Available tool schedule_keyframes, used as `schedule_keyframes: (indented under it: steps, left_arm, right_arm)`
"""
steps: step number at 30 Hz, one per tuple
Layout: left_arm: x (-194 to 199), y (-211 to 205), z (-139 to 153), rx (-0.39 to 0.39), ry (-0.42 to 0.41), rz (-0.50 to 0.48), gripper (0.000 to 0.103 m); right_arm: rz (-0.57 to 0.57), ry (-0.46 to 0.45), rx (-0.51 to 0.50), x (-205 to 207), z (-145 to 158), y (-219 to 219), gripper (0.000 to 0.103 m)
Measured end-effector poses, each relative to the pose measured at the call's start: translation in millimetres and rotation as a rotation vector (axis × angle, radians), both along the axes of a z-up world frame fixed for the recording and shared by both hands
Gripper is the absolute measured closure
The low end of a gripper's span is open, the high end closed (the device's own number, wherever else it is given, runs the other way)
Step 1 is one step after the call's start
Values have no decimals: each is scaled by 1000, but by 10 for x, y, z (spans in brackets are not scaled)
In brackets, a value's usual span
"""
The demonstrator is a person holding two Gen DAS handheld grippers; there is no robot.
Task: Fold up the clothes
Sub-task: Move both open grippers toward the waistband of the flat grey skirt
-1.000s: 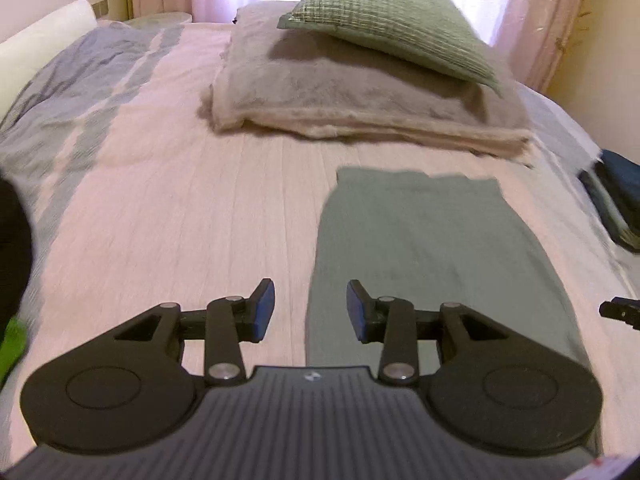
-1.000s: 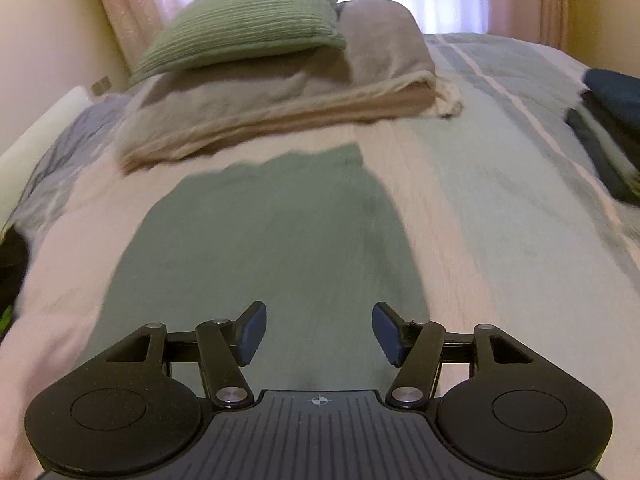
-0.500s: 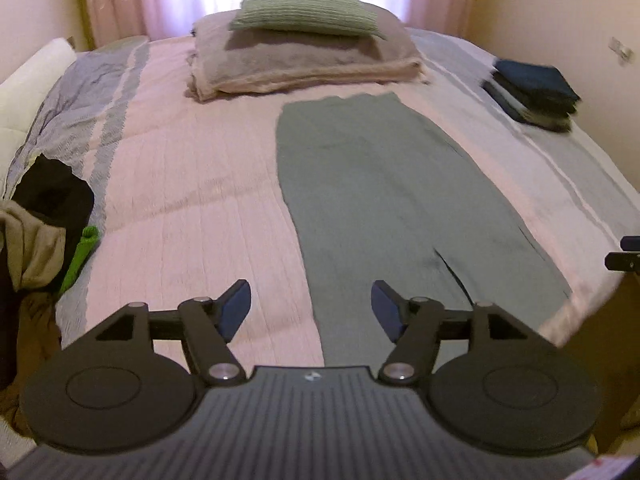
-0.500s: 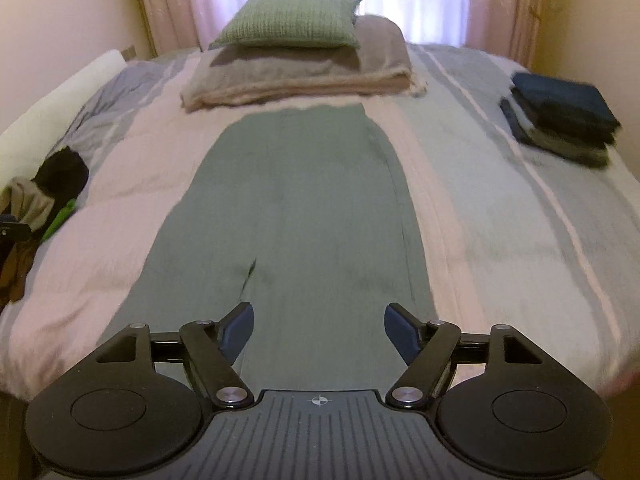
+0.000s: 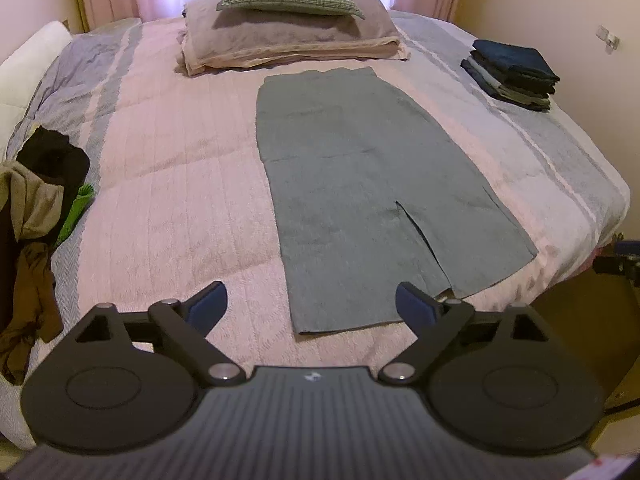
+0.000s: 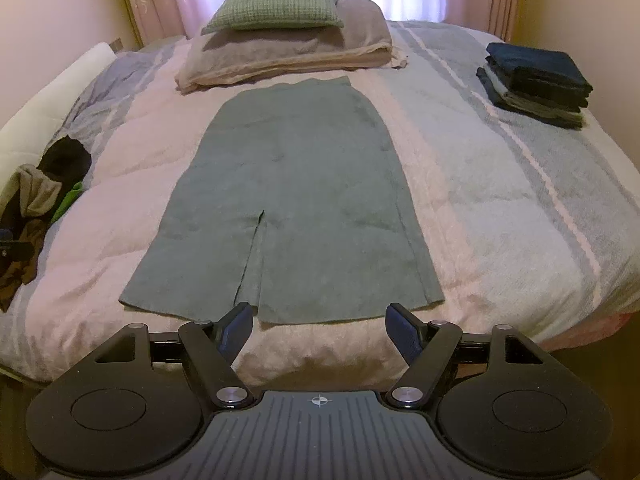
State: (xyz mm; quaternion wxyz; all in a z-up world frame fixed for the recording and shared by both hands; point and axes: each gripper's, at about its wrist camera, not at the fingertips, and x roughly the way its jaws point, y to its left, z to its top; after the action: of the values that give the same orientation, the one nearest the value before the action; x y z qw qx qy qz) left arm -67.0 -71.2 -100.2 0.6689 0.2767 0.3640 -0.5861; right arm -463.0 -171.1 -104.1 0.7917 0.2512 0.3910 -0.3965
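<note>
A grey-green skirt (image 5: 360, 176) (image 6: 296, 200) lies flat along the middle of the bed, waistband toward the pillows, slit hem toward me. My left gripper (image 5: 312, 304) hovers open over the near left part of the hem, nothing between its fingers. In the right wrist view my right gripper (image 6: 320, 328) is open just short of the hem, above the bed's near edge, also empty. The right gripper's tip (image 5: 620, 260) shows at the right edge of the left wrist view.
A stack of folded dark clothes (image 5: 512, 72) (image 6: 536, 82) sits at the bed's right side. A heap of unfolded clothes (image 5: 36, 216) (image 6: 36, 204) lies at the left edge. A green cushion (image 6: 276, 4) on a folded blanket (image 6: 288, 56) lies beyond the skirt.
Both grippers have pulled back from above the skirt's upper part to its hem end, so the whole skirt and bed now show. Both jaws have opened wider.
</note>
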Motion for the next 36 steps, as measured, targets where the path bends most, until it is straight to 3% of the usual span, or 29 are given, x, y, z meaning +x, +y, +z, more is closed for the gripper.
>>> schedule_keyframes:
  steps: [8, 23, 36]
  left_arm:
    - [-15, 53, 41, 1, -22, -7, 5]
    - [-160, 148, -8, 20, 4, -10, 2]
    - [-156, 30, -51, 27, 10, -29, 2]
  right_arm:
    - [4, 22, 27, 19, -27, 67, 32]
    - [34, 64, 68, 70, -99, 245, 32]
    - [21, 85, 73, 77, -135, 149, 32]
